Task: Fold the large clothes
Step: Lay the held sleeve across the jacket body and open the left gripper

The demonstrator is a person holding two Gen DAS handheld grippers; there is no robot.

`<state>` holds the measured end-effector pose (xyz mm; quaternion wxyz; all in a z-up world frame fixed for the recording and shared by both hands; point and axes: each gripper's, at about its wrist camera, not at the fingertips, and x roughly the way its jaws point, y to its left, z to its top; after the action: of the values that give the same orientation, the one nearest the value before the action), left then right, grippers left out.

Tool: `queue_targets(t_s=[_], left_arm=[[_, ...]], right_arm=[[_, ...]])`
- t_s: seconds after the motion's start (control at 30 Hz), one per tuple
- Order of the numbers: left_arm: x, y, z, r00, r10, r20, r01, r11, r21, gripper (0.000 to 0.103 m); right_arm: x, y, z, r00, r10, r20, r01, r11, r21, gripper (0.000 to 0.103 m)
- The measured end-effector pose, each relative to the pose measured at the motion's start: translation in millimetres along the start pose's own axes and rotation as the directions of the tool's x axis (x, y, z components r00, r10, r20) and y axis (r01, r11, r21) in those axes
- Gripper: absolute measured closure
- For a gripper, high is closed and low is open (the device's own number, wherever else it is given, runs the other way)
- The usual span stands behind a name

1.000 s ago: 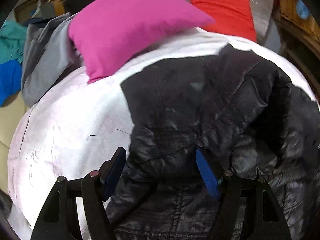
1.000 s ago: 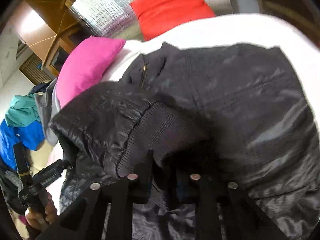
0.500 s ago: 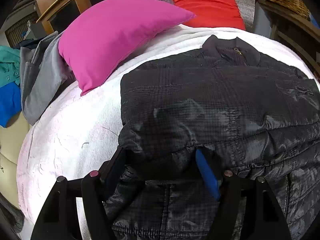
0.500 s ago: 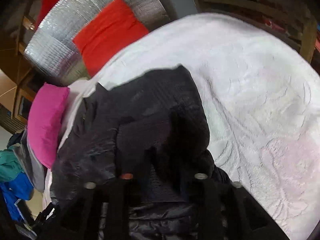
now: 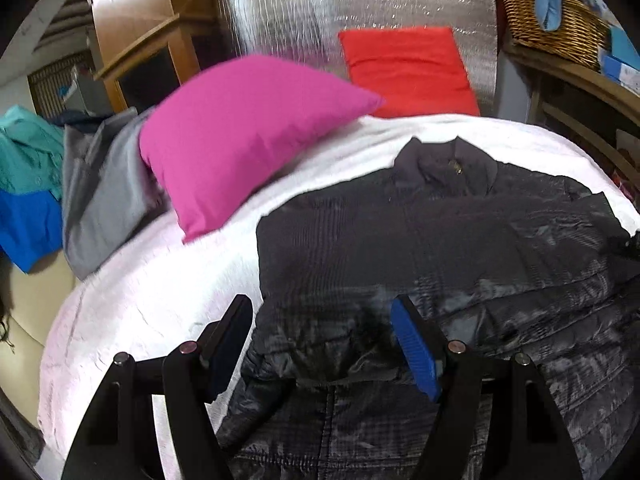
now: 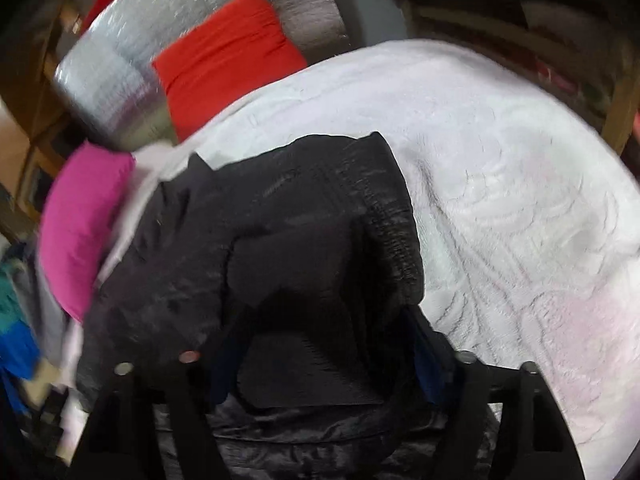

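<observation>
A black quilted jacket (image 5: 420, 248) lies on the white bedspread (image 5: 160, 288), collar at the far end and a sleeve folded across its body. My left gripper (image 5: 324, 340) hovers open over the jacket's near left edge, its blue pads wide apart and fabric lying below them. In the right wrist view the jacket (image 6: 280, 220) fills the middle, blurred. My right gripper (image 6: 324, 364) has dark sleeve fabric between its fingers. Its jaws are closing, and the pads do not visibly press on the cloth.
A pink pillow (image 5: 248, 140) and a red pillow (image 5: 408, 68) sit at the head of the bed against a silver foil panel (image 5: 360, 0). Grey, teal and blue clothes (image 5: 100, 192) pile up at the left. A wicker basket (image 5: 552, 24) stands on a shelf at the right.
My right gripper let go of the ribbed cuff it held and swung right; the sleeve now lies across the jacket. The left gripper rose and tilted up, still open.
</observation>
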<state>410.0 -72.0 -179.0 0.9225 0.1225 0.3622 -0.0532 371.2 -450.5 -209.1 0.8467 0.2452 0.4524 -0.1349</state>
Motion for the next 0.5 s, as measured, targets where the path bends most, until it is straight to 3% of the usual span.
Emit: queue_targets(t_s=[0.03, 0.13, 0.2, 0.3, 0.37, 0.5], left_arm=[[-3.2, -1.7, 0.5, 1.000, 0.005, 0.013, -0.005, 1.000, 0.005, 0.030], [-7.0, -5.1, 1.2, 1.000, 0.007, 0.024, -0.008, 1.000, 0.016, 0.030], [-9.1, -7.6, 1.2, 0.999, 0.014, 0.032, -0.015, 1.000, 0.023, 0.030], [-9.1, -9.8, 1.6, 0.999, 0.014, 0.033, -0.015, 0.999, 0.029, 0.030], [-9.3, -11.2, 1.6, 0.999, 0.012, 0.033, -0.013, 0.999, 0.031, 0.030], [-9.9, -19.5, 0.3, 1.000, -0.025, 0.018, 0.024, 0.999, 0.039, 0.030]], right_arm=[[-2.6, 0.3, -1.3, 0.999, -0.030, 0.018, 0.030, 0.999, -0.015, 0.059], [-14.5, -8.2, 2.0, 0.997, -0.012, 0.073, 0.011, 1.000, 0.021, 0.066], [-15.7, -10.2, 4.0, 0.995, -0.030, 0.090, 0.029, 0.999, 0.015, 0.067], [6.4, -9.3, 0.9, 0.995, -0.096, 0.003, 0.096, 0.995, -0.032, 0.066], [5.5, -5.5, -0.4, 0.992, -0.122, 0.019, 0.123, 0.991, -0.054, 0.065], [-17.5, -9.8, 3.6, 0.995, -0.080, 0.057, 0.080, 0.997, -0.003, 0.061]])
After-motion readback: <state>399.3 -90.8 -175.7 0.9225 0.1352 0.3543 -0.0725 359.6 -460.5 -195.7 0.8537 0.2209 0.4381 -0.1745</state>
